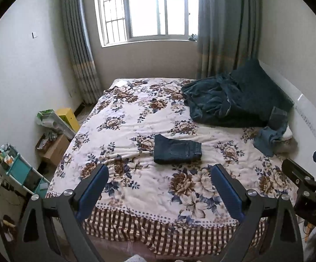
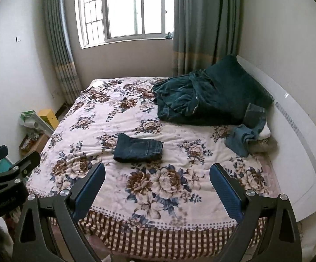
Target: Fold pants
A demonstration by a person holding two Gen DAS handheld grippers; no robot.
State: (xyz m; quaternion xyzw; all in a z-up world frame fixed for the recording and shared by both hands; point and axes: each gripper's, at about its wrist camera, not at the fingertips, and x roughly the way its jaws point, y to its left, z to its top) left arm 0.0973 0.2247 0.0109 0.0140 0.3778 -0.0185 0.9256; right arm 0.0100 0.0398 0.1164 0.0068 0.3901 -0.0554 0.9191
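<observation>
While I watched both wrist feeds, the left tool [image 1: 159, 179] hung above the near edge of the bed [image 1: 123, 209], its blue pads spread wide with nothing between them. My right tool [image 2: 157, 178] sat the same way, wide open and empty, just beside the left. Folded pants [image 1: 177, 152], dark denim, lay flat in a compact rectangle near the middle of the floral bedspread [image 2: 114, 118], well apart from both tools. Beyond them, a crumpled dark green blanket [image 1: 230, 100] was heaped against the headboard [image 2: 297, 131]. Another loose pair of jeans [image 2: 247, 133] lay bunched at the headboard side, unfolded. Curtains [image 1: 225, 32] framed the window [image 1: 147, 8].
</observation>
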